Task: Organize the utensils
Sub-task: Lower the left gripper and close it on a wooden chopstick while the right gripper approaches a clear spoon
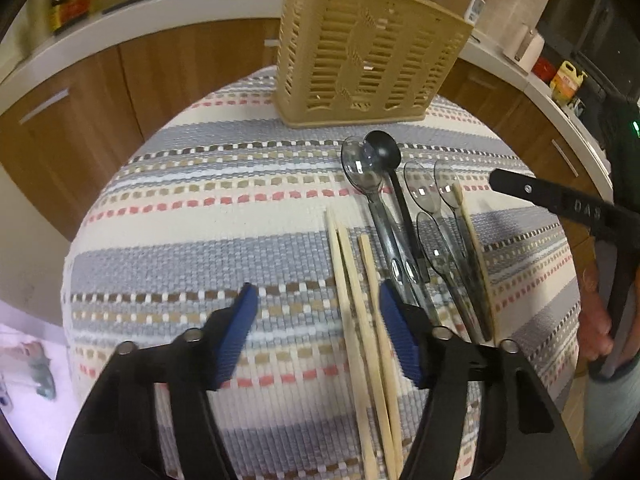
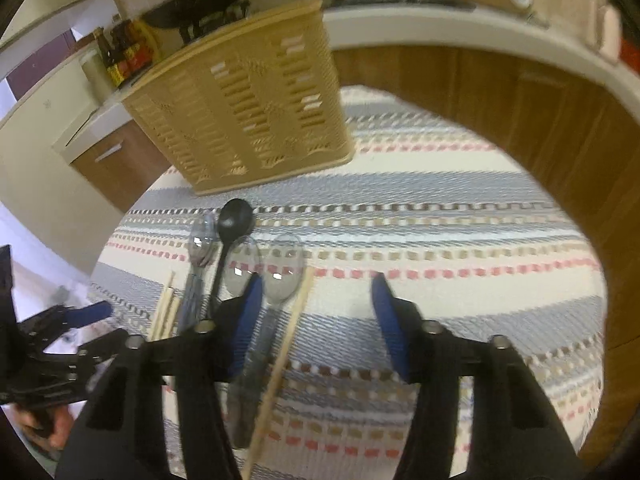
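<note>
A tan slotted utensil basket (image 1: 368, 56) stands upright at the far side of the striped mat; it also shows in the right wrist view (image 2: 248, 100). In front of it lie a black spoon (image 1: 384, 152), several clear plastic spoons (image 1: 360, 168) and wooden chopsticks (image 1: 352, 288). My left gripper (image 1: 316, 308) is open and empty, low over the mat, with the chopsticks between its fingers. My right gripper (image 2: 316, 296) is open and empty, above a clear spoon (image 2: 282, 276) and a single chopstick (image 2: 288, 336). The black spoon (image 2: 236, 216) lies left of them.
The striped woven mat (image 1: 200, 208) covers a round table. Wooden cabinets (image 1: 88, 104) and a white counter with bottles and jars curve behind. The right gripper's black body (image 1: 568, 204) reaches in at the right of the left wrist view. The left gripper (image 2: 86, 314) shows at the left edge of the right wrist view.
</note>
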`<state>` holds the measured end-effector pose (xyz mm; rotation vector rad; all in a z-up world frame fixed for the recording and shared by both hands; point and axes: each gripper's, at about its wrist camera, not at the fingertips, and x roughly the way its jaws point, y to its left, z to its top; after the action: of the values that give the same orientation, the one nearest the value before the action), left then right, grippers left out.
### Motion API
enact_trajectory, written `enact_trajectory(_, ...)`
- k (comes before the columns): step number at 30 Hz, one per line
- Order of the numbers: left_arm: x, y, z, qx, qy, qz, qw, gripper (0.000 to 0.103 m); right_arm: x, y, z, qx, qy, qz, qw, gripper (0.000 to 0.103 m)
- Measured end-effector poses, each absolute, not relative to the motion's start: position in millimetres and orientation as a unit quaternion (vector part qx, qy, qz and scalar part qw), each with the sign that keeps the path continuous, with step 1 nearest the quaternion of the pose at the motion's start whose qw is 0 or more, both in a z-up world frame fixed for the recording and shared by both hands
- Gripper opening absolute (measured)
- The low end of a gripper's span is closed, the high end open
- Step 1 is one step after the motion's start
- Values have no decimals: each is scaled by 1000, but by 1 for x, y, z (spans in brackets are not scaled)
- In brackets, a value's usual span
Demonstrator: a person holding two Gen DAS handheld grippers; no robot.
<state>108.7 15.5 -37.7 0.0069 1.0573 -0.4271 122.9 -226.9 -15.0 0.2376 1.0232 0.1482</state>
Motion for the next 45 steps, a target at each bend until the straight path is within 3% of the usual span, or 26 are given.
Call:
enact_trajectory(9, 139, 21, -50, -34, 525, -243, 815, 51, 147, -220, -29, 128, 522, 85, 839, 41)
enact_trajectory(17, 137, -4, -57, 68, 515, -194, 832, 43, 150, -226, -33, 116, 528, 78, 838, 41)
enact_trajectory(31, 146, -30, -54, 111, 531, -164, 824, 44, 162, -208, -29, 87, 537, 89, 834, 41)
enact_trajectory(32, 145, -32, -53, 115, 529, -164, 825, 42, 163, -207, -30, 89, 541, 89, 832, 41)
enact_trajectory(35, 147, -26, -50, 110, 524, -147, 832, 5, 167, -206, -31, 93, 547, 91, 827, 41)
enact_trajectory(41, 161, 11, -42, -11, 515, -168, 840, 4, 177, -198, -30, 84, 563, 90, 817, 45)
enact_trajectory(45, 164, 21, -40, -38, 510, -166, 843, 4, 182, -188, -35, 56, 569, 69, 817, 45)
